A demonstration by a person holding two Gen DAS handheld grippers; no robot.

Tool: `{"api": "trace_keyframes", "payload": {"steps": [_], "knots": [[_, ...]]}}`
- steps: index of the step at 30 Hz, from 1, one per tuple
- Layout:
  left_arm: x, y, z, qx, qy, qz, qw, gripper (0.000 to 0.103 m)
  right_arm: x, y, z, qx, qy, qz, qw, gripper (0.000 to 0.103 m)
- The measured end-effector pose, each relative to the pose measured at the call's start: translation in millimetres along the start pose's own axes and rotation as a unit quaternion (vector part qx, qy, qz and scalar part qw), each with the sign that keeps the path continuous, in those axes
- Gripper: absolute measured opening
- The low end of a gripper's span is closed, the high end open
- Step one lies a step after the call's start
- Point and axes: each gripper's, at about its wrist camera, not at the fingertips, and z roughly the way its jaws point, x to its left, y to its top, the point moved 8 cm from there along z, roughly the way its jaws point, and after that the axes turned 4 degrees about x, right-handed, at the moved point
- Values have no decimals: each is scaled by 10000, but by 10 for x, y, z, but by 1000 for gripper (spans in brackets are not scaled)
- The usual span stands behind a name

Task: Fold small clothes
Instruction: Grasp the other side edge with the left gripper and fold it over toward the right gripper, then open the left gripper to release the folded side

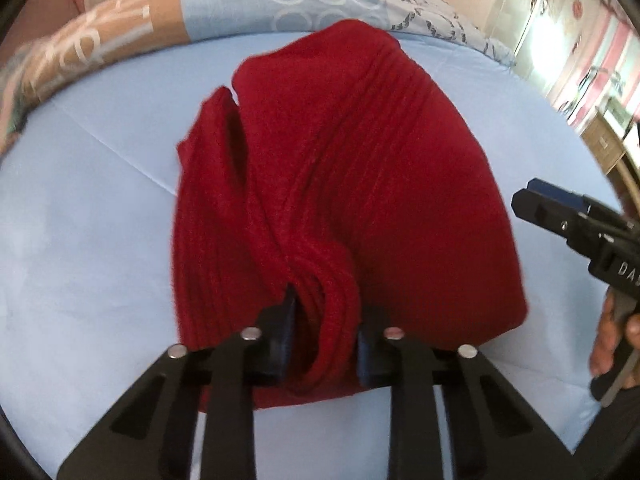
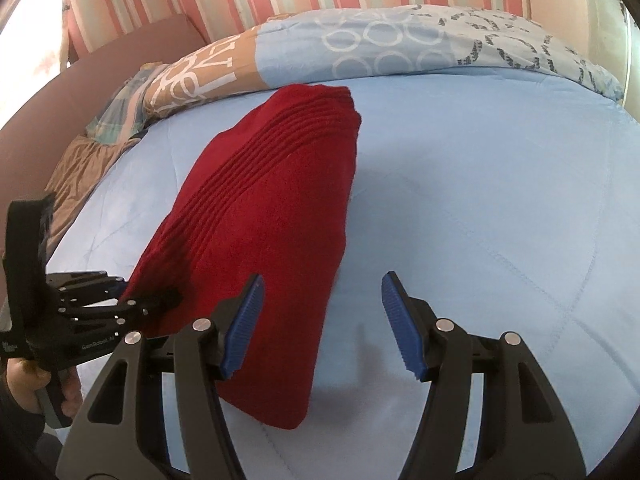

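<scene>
Item: red knit garment (image 1: 344, 184), small, ribbed. Loc: lying on light-blue bedspread (image 2: 500, 208), near-centre, long axis running away from me; already doubled over, looks part-folded. Patterned pillow (image 2: 360, 44) at far end, apart from it.

L gripper (image 1: 324, 320): fingers pinching a bunched fold at garment's near edge, fabric wadded between the pads. Prob. held so I can lift or drag that edge over for the next fold.

R gripper (image 2: 322, 320): fingers spread wide, nothing between them, hovering just beside garment's right edge, above bedspread. Likely waiting to take the matching corner.
</scene>
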Motion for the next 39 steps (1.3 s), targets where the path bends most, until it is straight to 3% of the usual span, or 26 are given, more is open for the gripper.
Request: {"api": "trace_keyframes", "payload": {"steps": [2,6,8,11,16,18,23,29,33,39], "knots": [[37,1,-59,-167,276,84,9994,19,37,31,14,-26,57,-13,10000,62],[199,-31,-257,-664,1528,349,9854,18,163,136,-8,-238,201,-116,9994,62],[304,-72,-342,-723,1708,269,9823,18,244,211,-63,-416,340,-126,9985,62],[392,-271,-291,-552,1691,149,9839,18,413,295,-61,-456,560,-183,9972,62],[498,-497,-193,-444,1630,-32,9856,19,633,331,67,-275,491,-533,9970,62],[541,-485,-188,-466,1615,-108,9857,25,677,329,102,-201,362,-613,9973,62],[588,-459,-270,-538,1665,-165,9844,60,800,311,93,-173,136,-778,9967,62],[701,-486,-486,-633,1620,-356,9841,87,891,202,81,-148,5,-828,9965,62],[822,-610,-461,-349,1300,-743,9881,87,946,107,7,-192,27,-787,9967,64],[857,-701,-346,-99,1574,-823,9841,89,941,-11,-22,-140,-56,-703,9974,64]]}}
